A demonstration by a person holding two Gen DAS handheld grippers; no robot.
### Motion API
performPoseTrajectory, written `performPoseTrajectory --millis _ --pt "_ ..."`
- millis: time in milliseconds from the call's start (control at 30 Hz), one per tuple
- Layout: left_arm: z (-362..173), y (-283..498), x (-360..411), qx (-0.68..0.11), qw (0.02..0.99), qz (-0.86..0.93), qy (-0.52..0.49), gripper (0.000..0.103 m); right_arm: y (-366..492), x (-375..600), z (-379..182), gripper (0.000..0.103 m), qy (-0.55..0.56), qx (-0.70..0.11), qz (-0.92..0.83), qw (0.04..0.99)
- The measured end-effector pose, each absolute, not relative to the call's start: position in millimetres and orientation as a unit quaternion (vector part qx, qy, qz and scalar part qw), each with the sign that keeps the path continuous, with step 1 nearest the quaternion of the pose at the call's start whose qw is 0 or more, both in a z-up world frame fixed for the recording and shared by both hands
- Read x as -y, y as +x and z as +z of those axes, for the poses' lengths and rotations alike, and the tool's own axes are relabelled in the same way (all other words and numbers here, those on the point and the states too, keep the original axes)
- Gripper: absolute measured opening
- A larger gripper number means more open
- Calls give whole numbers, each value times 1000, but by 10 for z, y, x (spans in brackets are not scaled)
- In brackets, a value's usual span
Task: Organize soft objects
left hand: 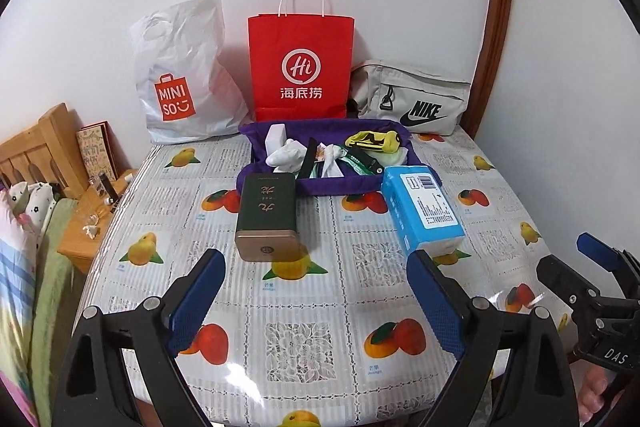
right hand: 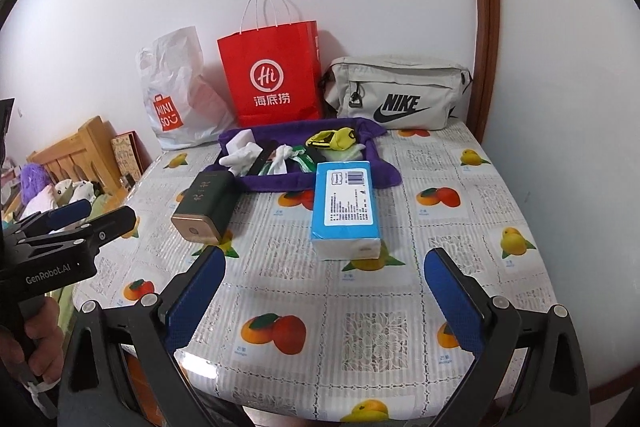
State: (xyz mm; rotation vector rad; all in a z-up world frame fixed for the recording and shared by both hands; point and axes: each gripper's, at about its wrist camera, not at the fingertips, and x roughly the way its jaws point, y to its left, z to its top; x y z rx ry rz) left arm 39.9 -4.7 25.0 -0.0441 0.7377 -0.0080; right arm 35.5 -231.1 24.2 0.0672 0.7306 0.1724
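Left claw (left hand: 320, 279) agape, empty; purple plush (right hand: 34, 179), maybe toy, right view only.

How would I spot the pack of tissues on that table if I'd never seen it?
Find the red paper bag against the wall, then the purple tray in front of it. The tissue pack lies at the tray's near right corner, the only light blue thing there, with a white barcode label on top, unlike the dark green box beside it.

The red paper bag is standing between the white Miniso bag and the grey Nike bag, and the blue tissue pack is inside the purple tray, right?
Not quite. The blue tissue pack lies on the table in front of the purple tray, as the right wrist view shows.
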Motion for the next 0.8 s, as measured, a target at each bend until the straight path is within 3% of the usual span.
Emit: performPoseTrajectory --millis 800 --pt "207 326 34 -361 932 2 -19 92 298 2264 224 99 35 -357 87 929"
